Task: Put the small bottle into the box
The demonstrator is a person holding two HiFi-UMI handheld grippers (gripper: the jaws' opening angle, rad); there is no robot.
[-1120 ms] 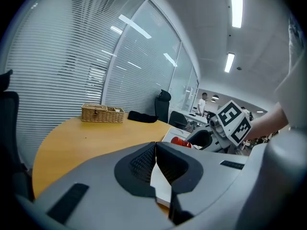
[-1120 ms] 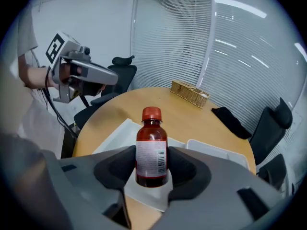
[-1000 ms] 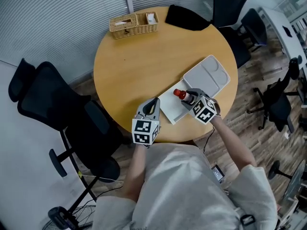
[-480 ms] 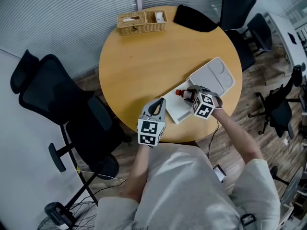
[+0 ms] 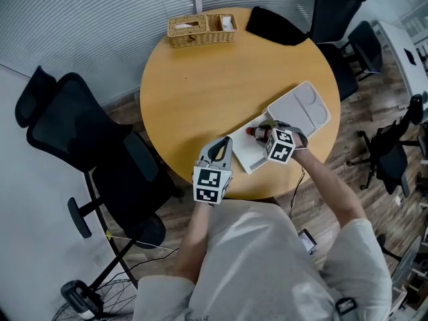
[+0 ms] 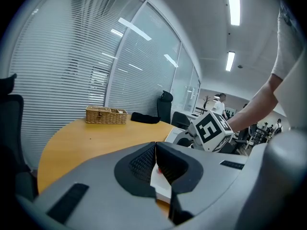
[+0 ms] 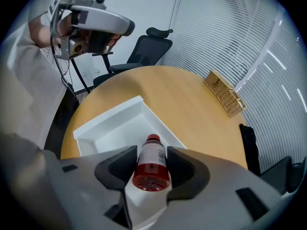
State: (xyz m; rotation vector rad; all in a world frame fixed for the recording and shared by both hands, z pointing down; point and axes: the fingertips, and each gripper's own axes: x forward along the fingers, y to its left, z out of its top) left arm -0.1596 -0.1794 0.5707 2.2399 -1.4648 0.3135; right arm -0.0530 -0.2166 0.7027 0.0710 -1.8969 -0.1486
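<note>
Lower right of the head view, on the round counter (image 5: pixel 221 79): the white box (image 5: pixel 242 154) sits open at the near edge. The right tongs (image 7: pixel 152 153) are clamped on the small bottle (image 7: pixel 152 161). It lies on its side over the box, red cap pointing away from the jaws. Whether it touches the box floor I cannot tell.

Step in hand, as I judge it: setting down.
- Keep the bottle level and clear of the side walls.
- Bring it low, near the middle of the box, before letting the jaws part.
- It is round, so it may roll if dropped from height.

The left tongs (image 6: pixel 154 150) hang at the counter edge, lower centre, jaws together on nothing.

Containers:
- Box: bare apart from the held bottle.
- White moulded tray (image 5: pixel 302 107), touching the box's far end: nothing in it.
- Wicker basket (image 5: pixel 200 29), top of frame, two compartments: pale contents, too small to name.
</note>
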